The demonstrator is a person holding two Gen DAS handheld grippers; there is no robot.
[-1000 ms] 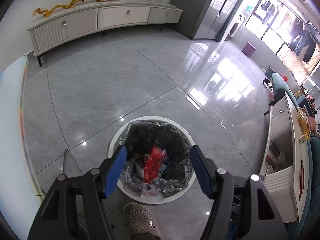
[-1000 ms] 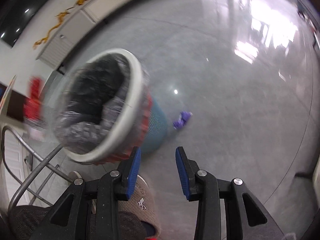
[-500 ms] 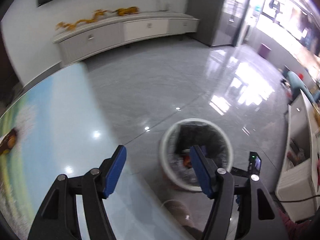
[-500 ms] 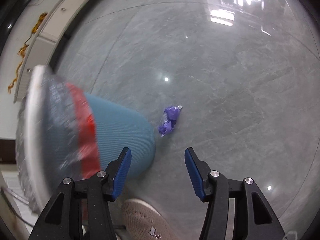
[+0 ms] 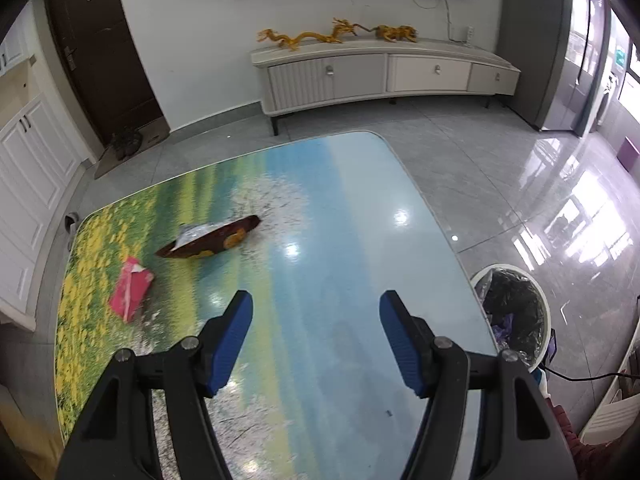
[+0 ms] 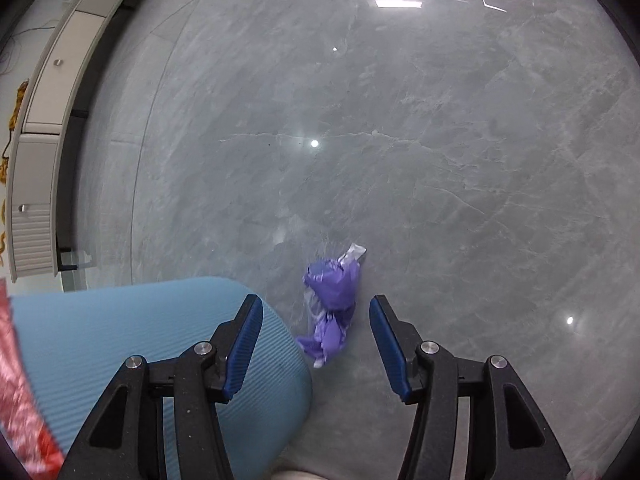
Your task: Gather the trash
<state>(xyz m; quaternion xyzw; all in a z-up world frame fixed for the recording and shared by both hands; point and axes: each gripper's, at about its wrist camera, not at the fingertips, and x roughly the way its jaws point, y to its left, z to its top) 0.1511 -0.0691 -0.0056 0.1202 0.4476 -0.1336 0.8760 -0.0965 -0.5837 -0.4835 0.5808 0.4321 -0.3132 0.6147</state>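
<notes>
My left gripper (image 5: 316, 332) is open and empty above the glossy table (image 5: 360, 208) with a landscape print. A brown snack wrapper (image 5: 210, 237) and a pink packet (image 5: 131, 288) lie on the table's left part, ahead and left of the gripper. The white-rimmed trash bin (image 5: 514, 312) with a black liner stands on the floor off the table's right edge. My right gripper (image 6: 316, 332) is open low over the floor, its jaws to either side of a crumpled purple wrapper (image 6: 334, 304). The bin's blue ribbed side (image 6: 160, 344) is close on the left.
A white low cabinet (image 5: 384, 76) with yellow dragon figures stands along the far wall. A dark door (image 5: 100, 48) and white cupboards (image 5: 24, 184) are at the left. The grey tile floor (image 6: 440, 140) stretches beyond the purple wrapper.
My left gripper swung from above the bin, where a red wrapper fell in, to over the table. My right gripper dropped toward the floor and opened wider around the purple wrapper.
</notes>
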